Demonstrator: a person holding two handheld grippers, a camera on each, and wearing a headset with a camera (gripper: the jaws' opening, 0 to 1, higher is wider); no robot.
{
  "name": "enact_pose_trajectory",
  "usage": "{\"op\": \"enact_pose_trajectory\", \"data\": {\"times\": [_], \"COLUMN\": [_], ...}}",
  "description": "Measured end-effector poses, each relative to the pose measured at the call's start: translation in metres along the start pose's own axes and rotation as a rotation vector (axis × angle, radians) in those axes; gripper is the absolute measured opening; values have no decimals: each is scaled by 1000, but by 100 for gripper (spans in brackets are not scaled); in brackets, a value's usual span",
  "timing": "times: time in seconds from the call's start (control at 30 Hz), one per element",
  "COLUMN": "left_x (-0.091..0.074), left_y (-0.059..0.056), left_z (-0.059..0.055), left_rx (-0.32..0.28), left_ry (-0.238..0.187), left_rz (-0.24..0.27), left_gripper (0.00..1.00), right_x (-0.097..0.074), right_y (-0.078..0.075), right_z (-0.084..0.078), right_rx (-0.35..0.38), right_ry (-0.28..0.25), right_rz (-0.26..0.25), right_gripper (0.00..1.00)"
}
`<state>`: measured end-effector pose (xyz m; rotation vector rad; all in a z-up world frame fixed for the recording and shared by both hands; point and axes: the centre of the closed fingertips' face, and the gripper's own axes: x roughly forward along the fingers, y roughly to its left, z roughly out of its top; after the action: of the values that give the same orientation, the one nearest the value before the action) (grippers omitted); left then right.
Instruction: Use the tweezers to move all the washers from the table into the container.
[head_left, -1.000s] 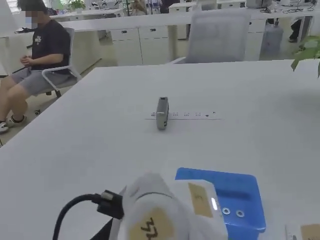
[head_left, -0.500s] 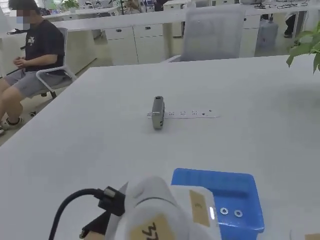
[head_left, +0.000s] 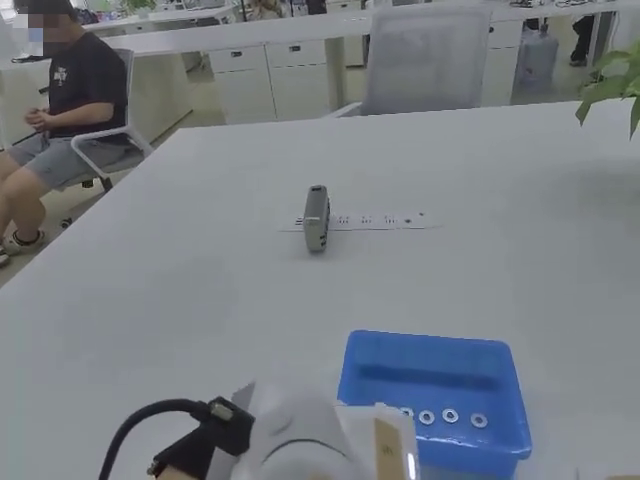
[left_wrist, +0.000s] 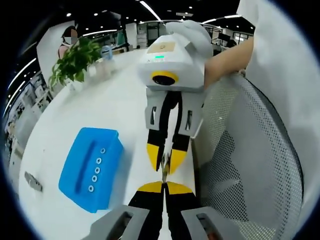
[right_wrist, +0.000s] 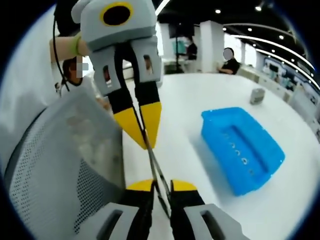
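Observation:
The blue container (head_left: 432, 395) stands on the white table near me, with several washers (head_left: 440, 416) in a row inside it. It also lies at the left (left_wrist: 90, 167) in the left gripper view and at the right (right_wrist: 242, 150) in the right gripper view. My two grippers face each other beside the table edge. The thin metal tweezers (right_wrist: 154, 167) run between them. My right gripper (right_wrist: 160, 186) is shut on one end and my left gripper (left_wrist: 164, 187) on the other. A gripper (head_left: 300, 450) sits at the bottom of the head view.
A small grey device (head_left: 317, 217) lies mid-table beside a printed strip. A person (head_left: 60, 90) sits on a chair at the far left. A grey office chair (head_left: 425, 60) stands behind the table. A mesh chair back (right_wrist: 65, 165) is close to the grippers, and a plant (left_wrist: 75, 60) stands at the table's end.
The head view has shifted. The gripper at its bottom edge now sits lower, and more washers show in the container.

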<state>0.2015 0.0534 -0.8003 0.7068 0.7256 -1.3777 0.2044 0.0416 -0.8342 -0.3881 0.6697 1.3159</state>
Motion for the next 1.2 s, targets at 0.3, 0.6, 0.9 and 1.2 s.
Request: {"op": "enact_pose_trajectory", "data": {"times": [0.3, 0.6, 0.9, 1.2], "left_x": [14, 26, 29, 27], "left_y": [-2, 0, 5, 7], "left_z": [-23, -41, -48, -50], "left_rx": [29, 3, -18, -2], "left_ry": [73, 112, 110, 116], "left_rz": [-33, -42, -23, -4], "left_gripper": [0, 0, 0, 0], "right_x": [6, 16, 20, 25], "right_y": [0, -1, -2, 1], "right_z": [-11, -16, -18, -17], "right_rx": [61, 9, -71, -107], "right_ry": [21, 62, 80, 84], "right_rz": [12, 13, 15, 25], "right_gripper": [11, 10, 5, 3]}}
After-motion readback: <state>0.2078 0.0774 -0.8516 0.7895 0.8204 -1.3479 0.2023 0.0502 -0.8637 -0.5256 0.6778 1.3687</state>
